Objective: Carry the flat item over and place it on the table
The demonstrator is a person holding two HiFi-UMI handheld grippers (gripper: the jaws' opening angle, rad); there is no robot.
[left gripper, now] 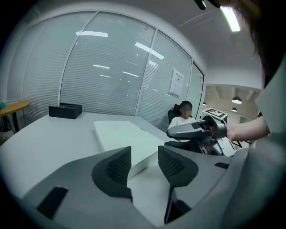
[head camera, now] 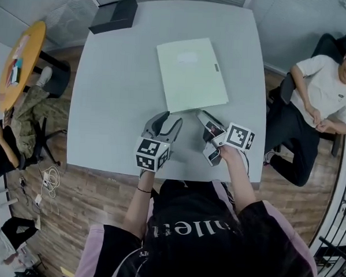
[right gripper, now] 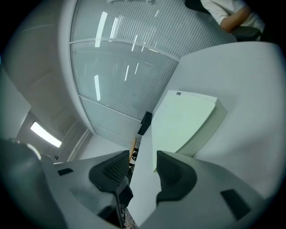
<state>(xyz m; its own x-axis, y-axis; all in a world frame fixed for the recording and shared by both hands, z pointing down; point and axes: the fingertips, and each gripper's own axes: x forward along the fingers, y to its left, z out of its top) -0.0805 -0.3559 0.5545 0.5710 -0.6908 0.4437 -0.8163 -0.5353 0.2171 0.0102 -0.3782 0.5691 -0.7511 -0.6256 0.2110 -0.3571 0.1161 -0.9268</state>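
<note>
The flat item [head camera: 192, 75] is a thin, pale green rectangular slab with a smooth matt top. Its shallow side walls look whiter than the top in the left gripper view [left gripper: 127, 136]. A faint lighter patch sits toward its far end, and a small dark mark sits on its right edge. It lies flat on the grey surface [head camera: 117, 91], a little right of the middle, turned slightly so its near-left corner points toward the person.

The left gripper [head camera: 167, 120] hovers just near that near-left corner, its jaws spread with only air between the pads. The item's corner shows beyond the gap without being pinched [left gripper: 144, 154]. The right gripper [head camera: 204, 116] is at the item's near edge, just right of the left one. Its jaws stand apart too and hold nothing [right gripper: 139, 163]; whether its tips touch the edge cannot be told.

A black box [head camera: 114, 15] rests at the far-left corner of the surface. A seated person [head camera: 320, 90] is off to the right.
</note>
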